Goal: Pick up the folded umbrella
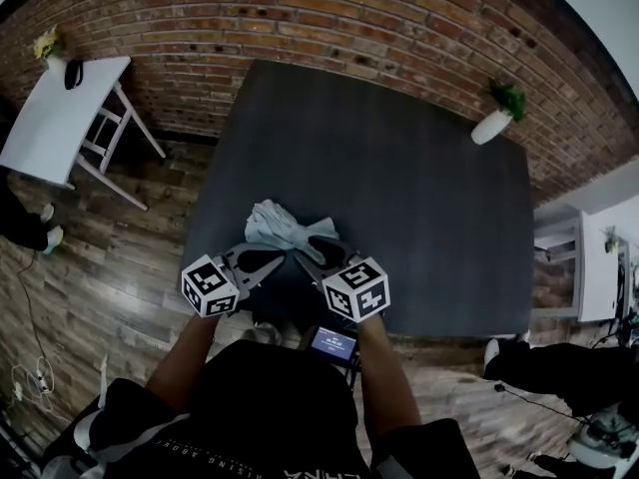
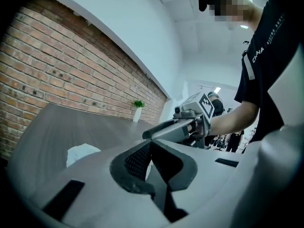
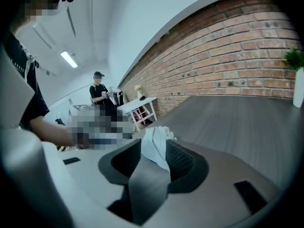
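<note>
umbrella lying at 6 o'clock on table, near front edge. pale soft cloth, probably light and floppy; best pinched across firmer folded middle. right gripper half open around cloth, not squeezing. left gripper closed, empty, at 7 o'clock.

Your left gripper sits with jaws closed together. Your right gripper — tips close to the left's — has its jaws parted
</note>
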`<move>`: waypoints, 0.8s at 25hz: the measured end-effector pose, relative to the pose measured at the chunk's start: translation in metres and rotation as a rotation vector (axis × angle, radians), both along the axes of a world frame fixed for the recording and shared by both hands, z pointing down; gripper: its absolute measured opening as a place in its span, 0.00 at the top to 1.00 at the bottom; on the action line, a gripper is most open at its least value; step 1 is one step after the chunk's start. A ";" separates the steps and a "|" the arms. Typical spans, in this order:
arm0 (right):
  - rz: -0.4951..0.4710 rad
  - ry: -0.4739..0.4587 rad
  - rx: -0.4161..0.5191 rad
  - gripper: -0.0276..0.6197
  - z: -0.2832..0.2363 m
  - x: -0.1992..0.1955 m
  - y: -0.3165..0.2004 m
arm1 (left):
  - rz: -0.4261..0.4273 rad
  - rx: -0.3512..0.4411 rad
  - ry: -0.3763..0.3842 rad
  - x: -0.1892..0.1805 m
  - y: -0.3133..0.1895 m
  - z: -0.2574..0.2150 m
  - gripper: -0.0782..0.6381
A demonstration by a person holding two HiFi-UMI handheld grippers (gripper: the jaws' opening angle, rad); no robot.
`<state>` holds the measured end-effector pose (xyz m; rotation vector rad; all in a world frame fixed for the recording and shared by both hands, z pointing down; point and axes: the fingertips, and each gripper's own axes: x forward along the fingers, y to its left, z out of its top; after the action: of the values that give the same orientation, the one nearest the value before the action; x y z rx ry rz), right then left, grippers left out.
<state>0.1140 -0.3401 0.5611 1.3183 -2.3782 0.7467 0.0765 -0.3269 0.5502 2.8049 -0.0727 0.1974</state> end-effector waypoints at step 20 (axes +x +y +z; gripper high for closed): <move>-0.473 0.404 -0.206 0.49 0.089 0.002 -0.030 | -0.274 -0.078 -0.018 0.001 -0.005 0.024 0.89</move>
<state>0.1164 -0.3706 0.6505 0.6982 -2.0942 0.5070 0.0772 -0.3319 0.5737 2.6788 -0.4402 0.1555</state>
